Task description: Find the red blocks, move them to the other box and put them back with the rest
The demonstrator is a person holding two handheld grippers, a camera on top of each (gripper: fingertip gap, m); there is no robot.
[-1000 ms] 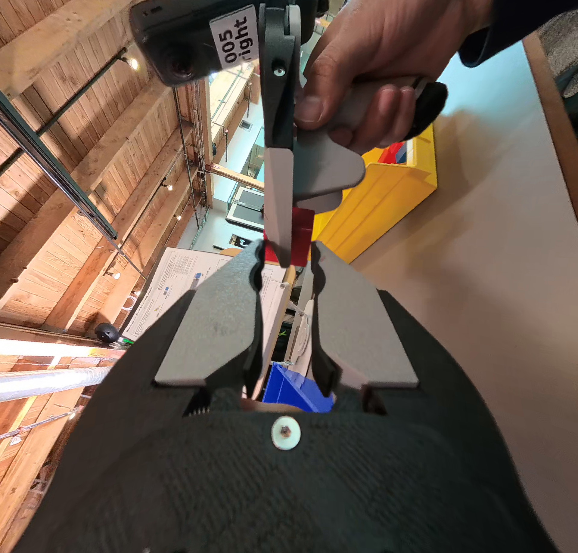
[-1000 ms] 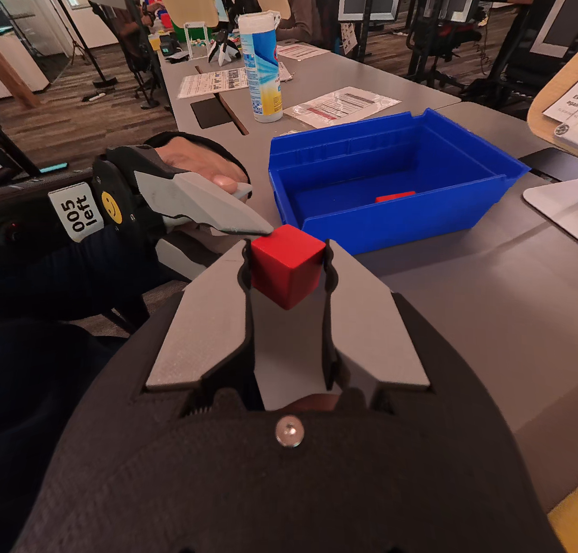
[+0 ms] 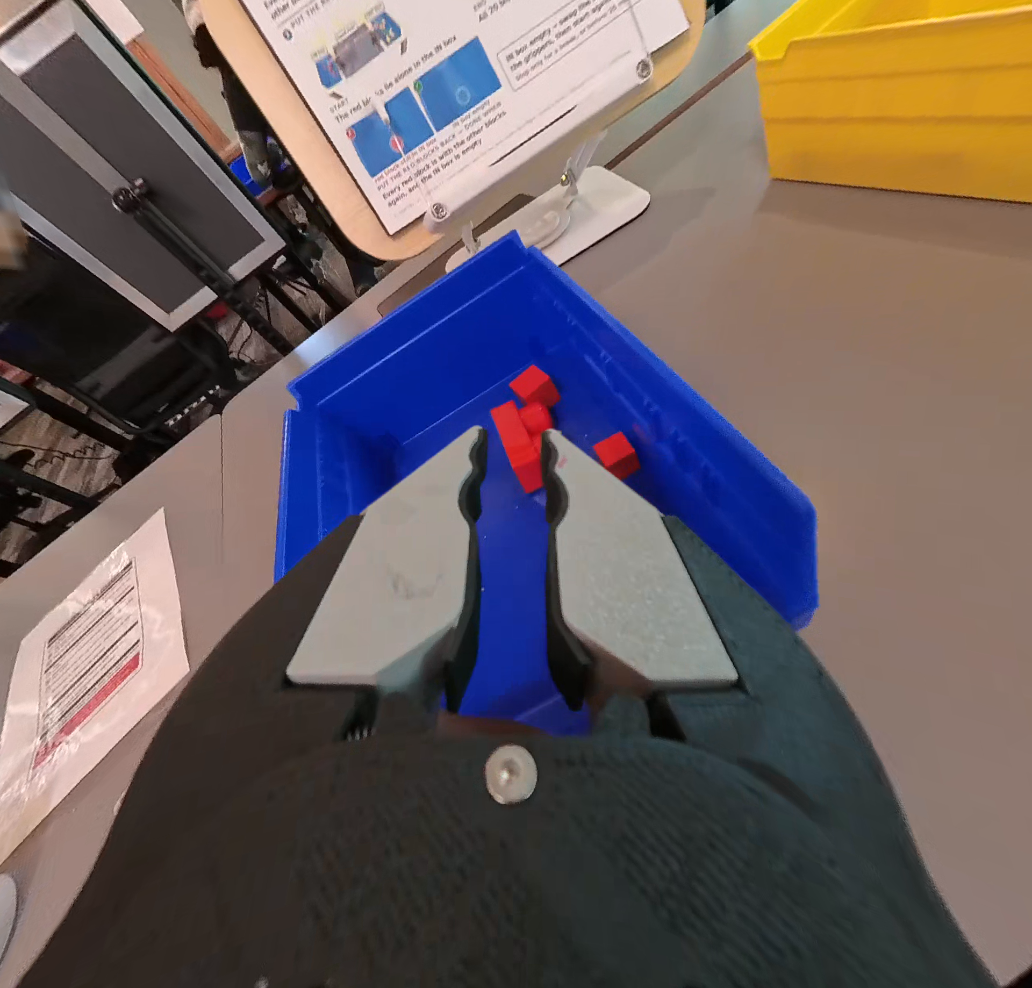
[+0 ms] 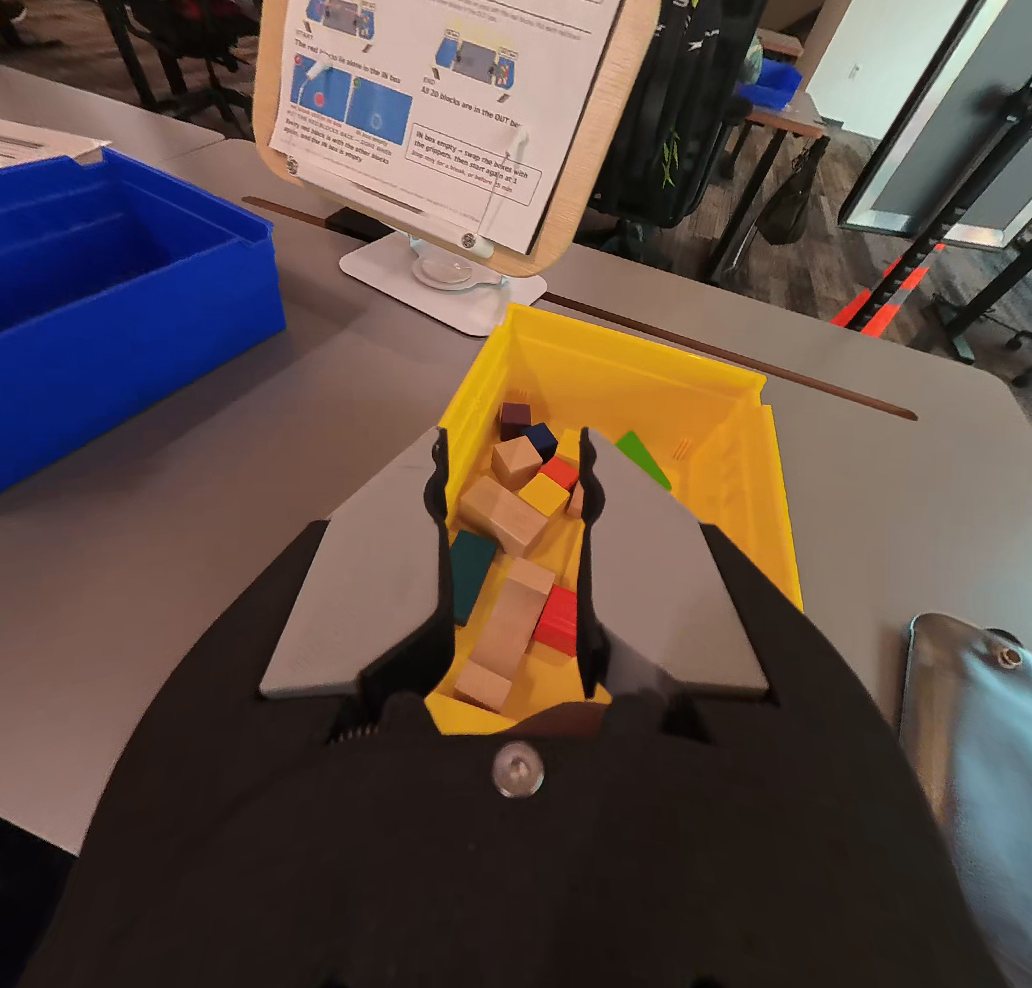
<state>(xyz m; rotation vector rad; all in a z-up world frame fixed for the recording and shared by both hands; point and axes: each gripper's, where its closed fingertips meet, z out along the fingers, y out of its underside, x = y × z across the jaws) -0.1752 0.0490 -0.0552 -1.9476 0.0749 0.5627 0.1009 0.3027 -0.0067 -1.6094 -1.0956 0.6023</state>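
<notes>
- The left gripper point(image 3: 512, 461) hangs over the blue box point(image 3: 698, 436), fingers released with a narrow gap between them and nothing held.
- Red blocks point(image 3: 522, 442) lie on the floor of the blue box toward its far corner: a small cluster straight ahead of the left fingertips, one cube point(image 3: 535, 385) just beyond it, and a single cube point(image 3: 615, 454) just to the right of the right-hand fingertip.
- The long piece in the cluster appears to run roughly along the finger direction, tilted slightly to one side; the fingers would have to close across its narrow width. This is a judgement, since the fingertip hides part of the cluster.
- The right gripper point(image 4: 511, 461) hangs over the yellow box point(image 4: 743, 520), fingers spread wide and empty.
- Inside the yellow box lie mixed blocks: natural wood, teal, dark blue, yellow, green, and a red block point(image 4: 557, 618) close against the inner side of the right-hand finger. An orange-red piece point(image 4: 560, 472) lies farther in.
- The two boxes stand well apart on the grey bench point(image 4: 346, 402), with an instruction sheet on a stand point(image 4: 447, 84) behind and between them.
- Deciding relation: the red blocks left in the blue box lie directly ahead of and below the left fingers, so the left gripper is the nearer one for the next pick; the right gripper is already placed at the receiving box.
</notes>
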